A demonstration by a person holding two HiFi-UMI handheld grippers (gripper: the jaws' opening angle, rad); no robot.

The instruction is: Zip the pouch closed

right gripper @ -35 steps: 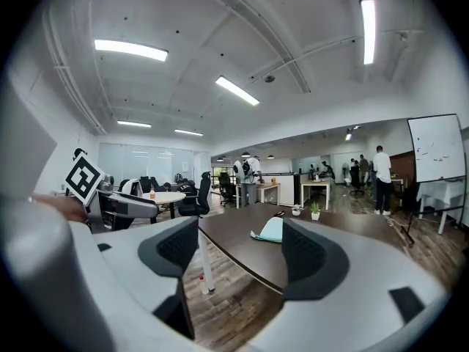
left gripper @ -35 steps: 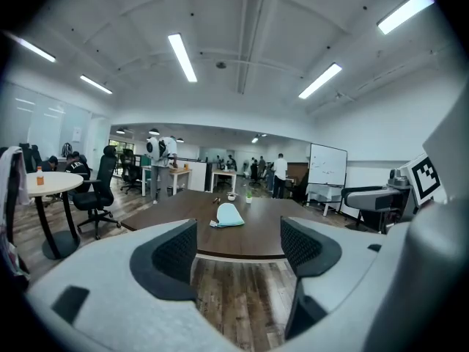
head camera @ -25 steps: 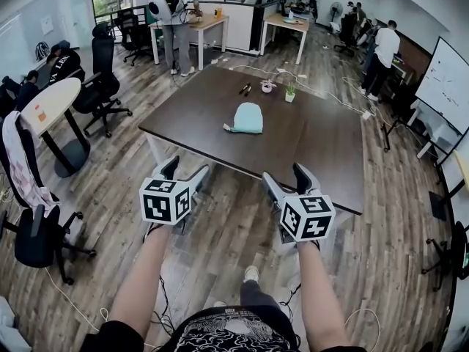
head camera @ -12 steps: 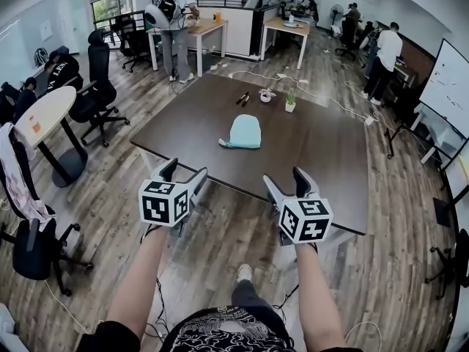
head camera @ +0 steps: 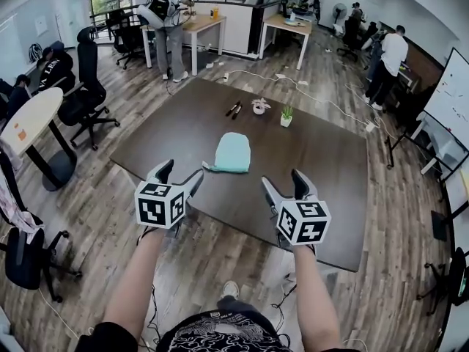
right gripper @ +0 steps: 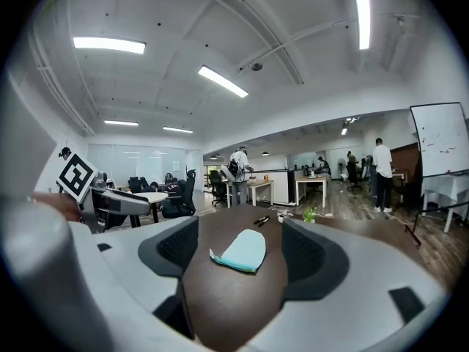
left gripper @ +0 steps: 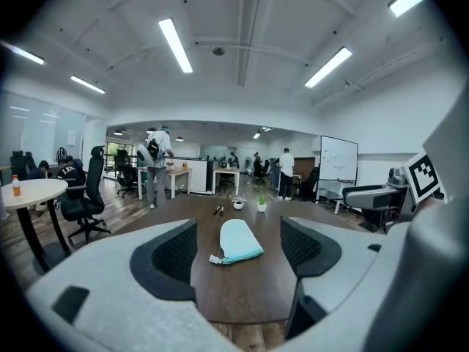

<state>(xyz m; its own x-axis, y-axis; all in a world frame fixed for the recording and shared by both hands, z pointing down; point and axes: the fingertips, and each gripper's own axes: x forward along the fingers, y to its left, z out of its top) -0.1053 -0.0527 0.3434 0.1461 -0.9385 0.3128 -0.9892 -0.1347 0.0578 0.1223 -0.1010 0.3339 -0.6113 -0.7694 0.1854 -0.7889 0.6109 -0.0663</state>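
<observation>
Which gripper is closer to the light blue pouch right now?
Left. The left gripper hovers just short of the pouch, by its near-left corner; the right gripper is farther off to its right. Both are open.

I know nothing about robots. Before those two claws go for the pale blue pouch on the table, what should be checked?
1. Pouch in view, lying flat on the table: ok.
2. Left gripper open, nothing between its jaws: ok.
3. Right gripper open, nothing between its jaws: ok.
4. Grippers within touch of the pouch: not ok; both hover short of it, near the table's front edge.
5. Zipper pull found: cannot tell; a small tab shows at one corner, but the zipper itself is too small to read.
6. Room around the pouch: ok; pens and plant sit well apart.
</observation>
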